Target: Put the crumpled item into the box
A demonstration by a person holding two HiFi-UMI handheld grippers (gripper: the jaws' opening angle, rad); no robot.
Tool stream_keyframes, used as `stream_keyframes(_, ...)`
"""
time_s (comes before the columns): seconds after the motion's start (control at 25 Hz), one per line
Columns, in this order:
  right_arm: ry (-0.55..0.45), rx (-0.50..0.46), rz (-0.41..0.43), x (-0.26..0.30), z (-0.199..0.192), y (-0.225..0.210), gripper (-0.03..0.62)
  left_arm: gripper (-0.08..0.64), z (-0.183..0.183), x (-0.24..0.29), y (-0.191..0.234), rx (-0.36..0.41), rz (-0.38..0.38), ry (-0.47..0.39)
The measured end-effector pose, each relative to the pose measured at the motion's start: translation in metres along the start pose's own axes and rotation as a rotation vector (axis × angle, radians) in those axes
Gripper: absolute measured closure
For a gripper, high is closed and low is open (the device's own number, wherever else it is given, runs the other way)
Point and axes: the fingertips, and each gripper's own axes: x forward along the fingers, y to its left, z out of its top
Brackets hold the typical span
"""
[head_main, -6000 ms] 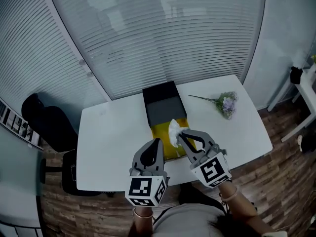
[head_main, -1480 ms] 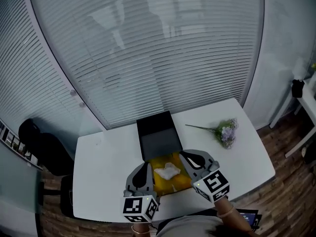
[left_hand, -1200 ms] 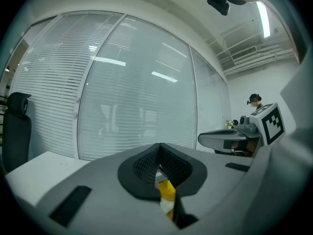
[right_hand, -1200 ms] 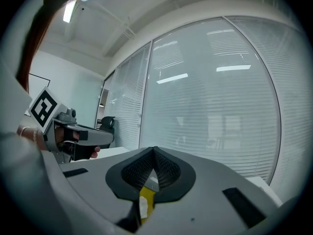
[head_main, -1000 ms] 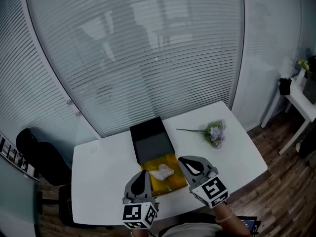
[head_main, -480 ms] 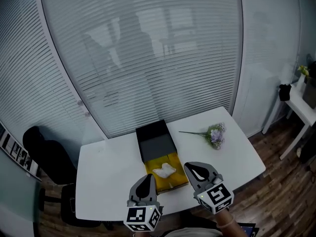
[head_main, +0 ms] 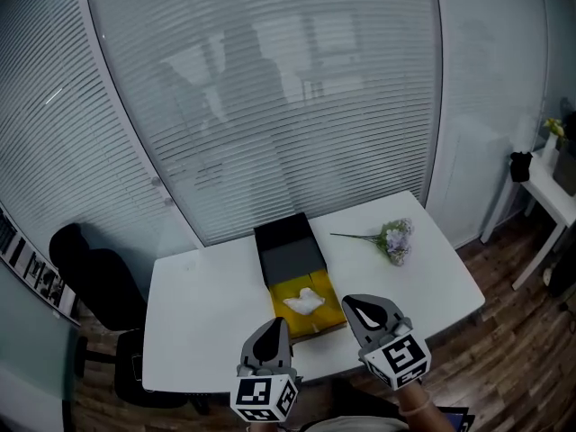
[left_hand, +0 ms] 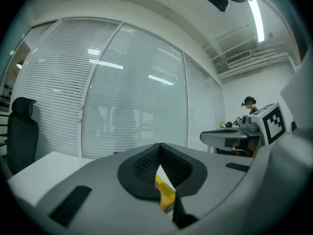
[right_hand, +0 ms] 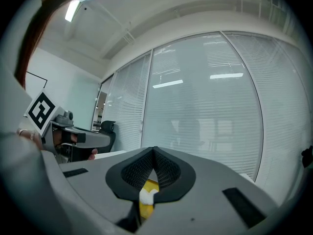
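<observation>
The white crumpled item [head_main: 304, 301] lies inside the yellow-lined box [head_main: 322, 320], whose black lid [head_main: 290, 251] stands open at its far side on the white table [head_main: 207, 313]. Both grippers hang nearer to me than the box and above the table's front edge. The left gripper [head_main: 278, 325] is shut with nothing in it. So is the right gripper [head_main: 354, 303]. In the left gripper view the left gripper's [left_hand: 159, 146] tips touch, and the yellow box [left_hand: 167, 195] shows below them. In the right gripper view the right gripper [right_hand: 154, 150] is closed, with the yellow box [right_hand: 146, 185] and a bit of the white item [right_hand: 148, 196] beneath.
A sprig of purple flowers [head_main: 394, 238] lies on the table's far right. A black office chair [head_main: 94, 282] stands left of the table. Glass walls with blinds rise behind it. A white side table [head_main: 551, 178] is at the right edge.
Six seconds ago the right gripper held the crumpled item over the box; it now lies in the box. Both grippers have drawn back toward me, shut and empty.
</observation>
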Motion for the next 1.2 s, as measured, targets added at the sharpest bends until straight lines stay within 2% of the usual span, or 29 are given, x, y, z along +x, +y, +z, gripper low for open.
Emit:
stream_keyframes(0.76, -0.017, -0.044, -0.044, -0.067, 0.014, 0.038, 0.567, 0.545, -0.005, -0.070, -0.033, 0.002, -0.046, 0.003)
stream_keyframes(1.2, -0.030, -0.040, -0.076, -0.088, 0.015, 0.046, 0.567, 0.545, -0.006, -0.085, -0.045, 0.009, -0.071, -0.009)
